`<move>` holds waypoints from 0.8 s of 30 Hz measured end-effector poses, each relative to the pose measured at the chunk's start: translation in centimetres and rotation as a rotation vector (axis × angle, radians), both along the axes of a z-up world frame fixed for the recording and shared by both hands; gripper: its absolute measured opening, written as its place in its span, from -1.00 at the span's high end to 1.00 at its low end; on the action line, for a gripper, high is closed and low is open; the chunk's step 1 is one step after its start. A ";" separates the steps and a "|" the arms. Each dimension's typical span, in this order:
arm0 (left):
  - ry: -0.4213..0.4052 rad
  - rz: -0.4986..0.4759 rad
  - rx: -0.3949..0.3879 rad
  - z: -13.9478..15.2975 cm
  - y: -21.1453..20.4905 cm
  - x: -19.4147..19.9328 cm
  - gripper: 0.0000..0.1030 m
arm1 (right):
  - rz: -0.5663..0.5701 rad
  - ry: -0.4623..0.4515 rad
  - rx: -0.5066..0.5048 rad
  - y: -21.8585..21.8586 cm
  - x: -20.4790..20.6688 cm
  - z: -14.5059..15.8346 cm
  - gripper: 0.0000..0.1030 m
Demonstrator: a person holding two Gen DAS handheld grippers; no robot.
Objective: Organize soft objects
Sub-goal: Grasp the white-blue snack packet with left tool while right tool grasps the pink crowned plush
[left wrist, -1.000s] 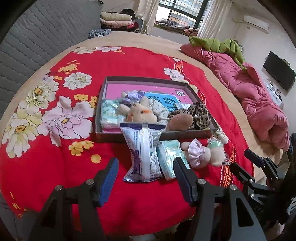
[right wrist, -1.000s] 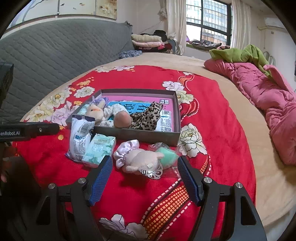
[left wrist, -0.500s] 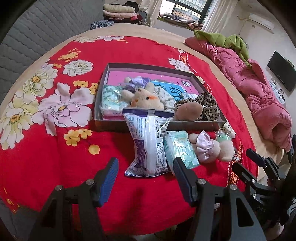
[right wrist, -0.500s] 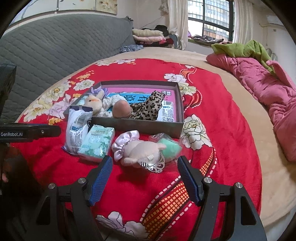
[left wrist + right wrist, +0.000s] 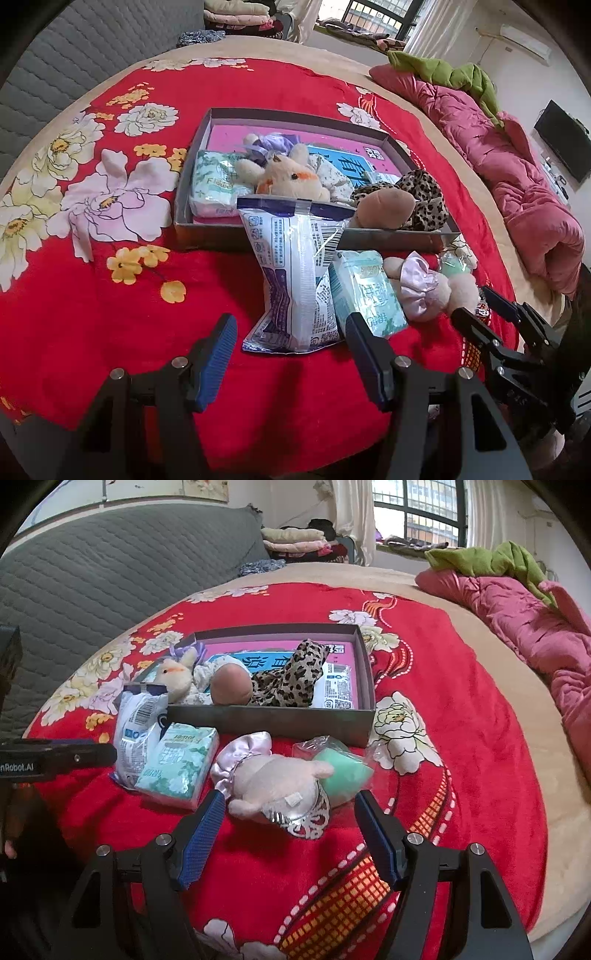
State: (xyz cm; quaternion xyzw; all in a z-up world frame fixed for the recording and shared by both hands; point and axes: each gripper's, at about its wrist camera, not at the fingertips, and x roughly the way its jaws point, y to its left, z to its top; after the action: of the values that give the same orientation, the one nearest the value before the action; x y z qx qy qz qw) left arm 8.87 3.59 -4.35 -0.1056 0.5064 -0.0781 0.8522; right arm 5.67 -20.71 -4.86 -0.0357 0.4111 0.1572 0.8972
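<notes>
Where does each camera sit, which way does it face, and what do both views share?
Left wrist: on the left hand-held gripper, looking down at the white snack bag; its open fingers show, with the right hand-held gripper at the right edge.
Right wrist: on the right hand-held gripper, facing the pink plush; its open fingers show.
Shared: grey box, tissue pack, red blanket.

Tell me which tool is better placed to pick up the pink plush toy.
Right. The right tool is open with the pink plush toy just ahead between its fingers; the left tool faces the white snack bag.
</notes>
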 end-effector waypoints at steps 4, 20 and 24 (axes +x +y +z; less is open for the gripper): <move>0.007 0.006 -0.009 -0.5 0.1 0.3 -0.18 | 0.010 0.012 0.006 0.3 0.6 -0.6 -0.43; 0.016 0.031 -0.045 -1.7 0.3 2.3 -0.18 | 0.090 -0.020 0.001 2.1 1.1 -1.1 -0.06; 0.016 0.033 -0.049 -2.0 0.3 2.7 -0.18 | 0.095 -0.022 0.015 2.0 1.1 -1.2 0.03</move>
State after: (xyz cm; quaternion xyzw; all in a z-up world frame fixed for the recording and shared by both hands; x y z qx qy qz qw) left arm 11.61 3.92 -6.34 -0.1354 0.5095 -0.0754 0.8464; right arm 6.73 -18.76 -6.03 -0.0504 0.3980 0.2023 0.8934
